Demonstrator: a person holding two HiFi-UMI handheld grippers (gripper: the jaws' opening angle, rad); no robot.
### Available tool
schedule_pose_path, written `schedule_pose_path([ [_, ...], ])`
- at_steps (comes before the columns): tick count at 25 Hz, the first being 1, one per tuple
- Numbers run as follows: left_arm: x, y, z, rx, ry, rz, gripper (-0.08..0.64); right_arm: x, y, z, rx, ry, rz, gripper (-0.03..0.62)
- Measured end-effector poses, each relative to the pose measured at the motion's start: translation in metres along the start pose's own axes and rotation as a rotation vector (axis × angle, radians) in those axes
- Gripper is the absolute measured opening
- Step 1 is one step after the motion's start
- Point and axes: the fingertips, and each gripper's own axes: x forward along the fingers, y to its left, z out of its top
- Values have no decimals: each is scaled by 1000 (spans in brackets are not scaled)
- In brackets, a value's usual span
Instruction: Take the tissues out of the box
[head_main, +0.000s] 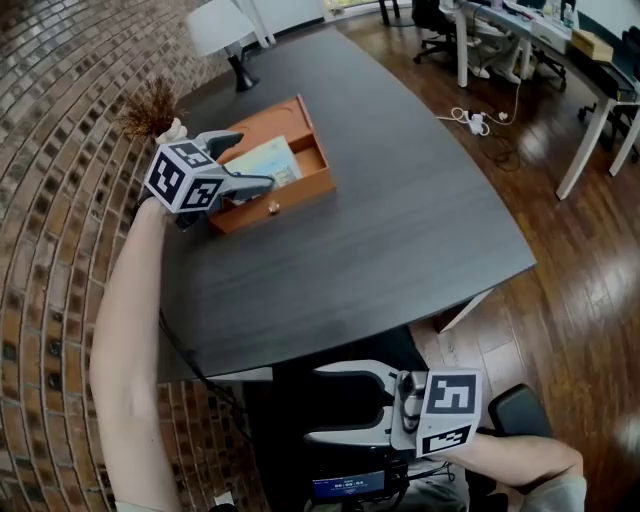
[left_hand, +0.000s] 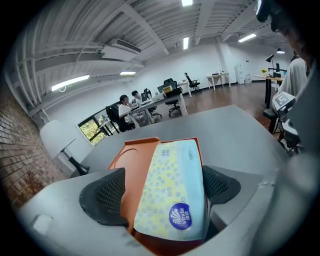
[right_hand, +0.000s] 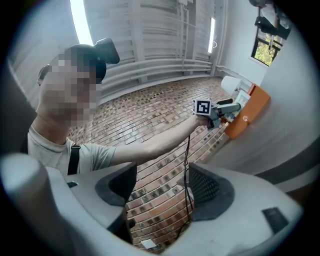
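An orange wooden box (head_main: 305, 187) stands open on the dark table (head_main: 400, 240) at the far left. Inside it lies a yellow and blue tissue pack (head_main: 268, 161). My left gripper (head_main: 253, 160) reaches over the box with its jaws spread wide to either side of the pack. In the left gripper view the tissue pack (left_hand: 172, 195) lies between the pads of my left gripper (left_hand: 162, 192); orange wood shows between the left pad and the pack. My right gripper (head_main: 315, 404) hangs low in front of the table's near edge, open with nothing between its pads (right_hand: 207, 187).
A white-shaded lamp (head_main: 220, 25) and a brown dried tuft (head_main: 152, 108) stand behind the box. A brick wall (head_main: 60, 150) runs along the left. The box front has a small knob (head_main: 273, 208). Desks, chairs and a power strip (head_main: 470, 121) are at the far right.
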Motion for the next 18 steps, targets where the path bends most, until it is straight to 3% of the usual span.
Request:
schedule_pose_path([
  [9, 14, -11, -12, -134, -1, -166, 447, -5, -4, 1, 15, -10, -10, 324],
  [18, 12, -10, -9, -70, -2, -163, 390, -3, -5, 2, 14, -15, -6, 324],
])
